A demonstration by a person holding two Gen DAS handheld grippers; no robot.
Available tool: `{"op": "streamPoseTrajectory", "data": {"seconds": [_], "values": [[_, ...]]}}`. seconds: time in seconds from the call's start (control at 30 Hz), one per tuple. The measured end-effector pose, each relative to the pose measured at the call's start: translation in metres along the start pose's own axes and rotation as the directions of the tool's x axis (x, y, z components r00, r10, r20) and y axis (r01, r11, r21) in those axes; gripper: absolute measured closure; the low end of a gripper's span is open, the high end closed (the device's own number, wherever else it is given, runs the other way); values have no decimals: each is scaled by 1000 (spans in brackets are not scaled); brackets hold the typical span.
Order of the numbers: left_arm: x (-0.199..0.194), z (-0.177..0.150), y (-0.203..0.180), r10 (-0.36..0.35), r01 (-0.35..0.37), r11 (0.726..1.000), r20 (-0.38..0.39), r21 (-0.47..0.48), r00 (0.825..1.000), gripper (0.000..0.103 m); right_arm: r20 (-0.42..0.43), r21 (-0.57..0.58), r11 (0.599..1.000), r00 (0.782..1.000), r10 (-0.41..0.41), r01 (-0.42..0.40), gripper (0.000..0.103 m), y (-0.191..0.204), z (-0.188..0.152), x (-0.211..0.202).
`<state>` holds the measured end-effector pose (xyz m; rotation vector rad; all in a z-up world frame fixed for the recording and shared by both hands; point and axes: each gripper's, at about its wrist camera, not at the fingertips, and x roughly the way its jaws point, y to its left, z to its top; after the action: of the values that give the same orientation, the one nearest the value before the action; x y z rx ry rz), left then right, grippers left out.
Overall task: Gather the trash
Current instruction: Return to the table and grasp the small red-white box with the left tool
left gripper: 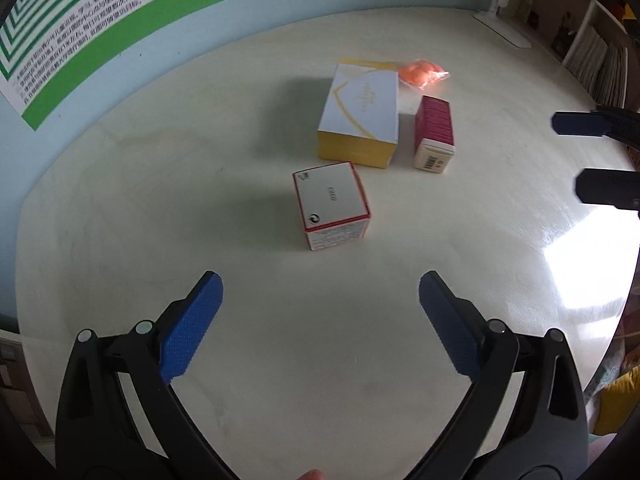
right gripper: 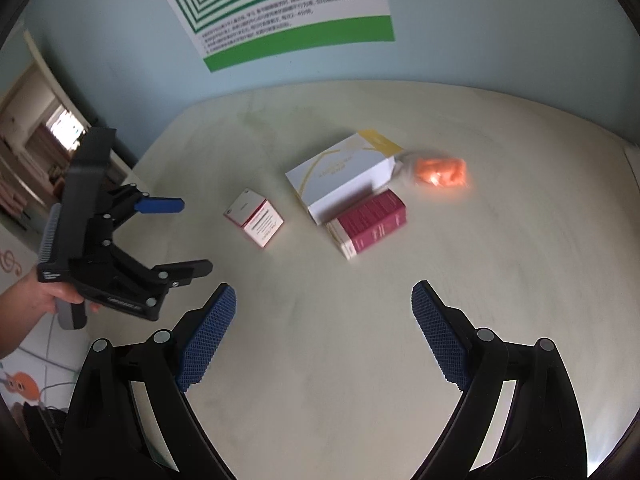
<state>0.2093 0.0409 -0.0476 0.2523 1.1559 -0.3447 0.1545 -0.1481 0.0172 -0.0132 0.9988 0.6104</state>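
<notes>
On the pale table (left gripper: 200, 200) lie a small red-edged white box (left gripper: 330, 204), a larger white and yellow box (left gripper: 362, 116), a dark red box (left gripper: 434, 132) and an orange plastic bag (left gripper: 422, 72). They also show in the right wrist view: small box (right gripper: 256, 218), large box (right gripper: 344, 176), red box (right gripper: 370, 222), bag (right gripper: 440, 172). My left gripper (left gripper: 320, 286) is open and empty, short of the small box; it also shows in the right wrist view (right gripper: 192, 236). My right gripper (right gripper: 324, 296) is open and empty, nearer than the red box; its fingers (left gripper: 580, 124) enter the left wrist view at the right edge.
A green and white poster (right gripper: 280, 8) hangs on the blue wall behind the table. A white lamp base (left gripper: 504, 28) stands at the table's far right corner, with shelves (left gripper: 580, 32) behind it. A doorway (right gripper: 36, 128) lies to the left.
</notes>
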Motion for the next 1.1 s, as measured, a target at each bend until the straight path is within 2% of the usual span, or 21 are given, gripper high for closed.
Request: {"op": "streamPoseTrajectory", "data": {"seconds": [0.37, 0.53, 0.83, 1.1], "values": [[34, 11, 15, -63, 61, 997, -38, -41, 997, 7, -94, -30, 998, 994, -64, 62, 14, -19, 25, 53], [47, 13, 13, -72, 70, 997, -58, -34, 996, 7, -136, -26, 998, 989, -64, 61, 14, -23, 30, 71], [57, 27, 9, -89, 87, 996, -69, -34, 994, 7, -159, -86, 993, 983, -96, 83, 14, -22, 38, 91], [59, 32, 1, -64, 65, 998, -68, 10, 996, 27, -141, -79, 993, 985, -101, 91, 14, -30, 40, 98]]}}
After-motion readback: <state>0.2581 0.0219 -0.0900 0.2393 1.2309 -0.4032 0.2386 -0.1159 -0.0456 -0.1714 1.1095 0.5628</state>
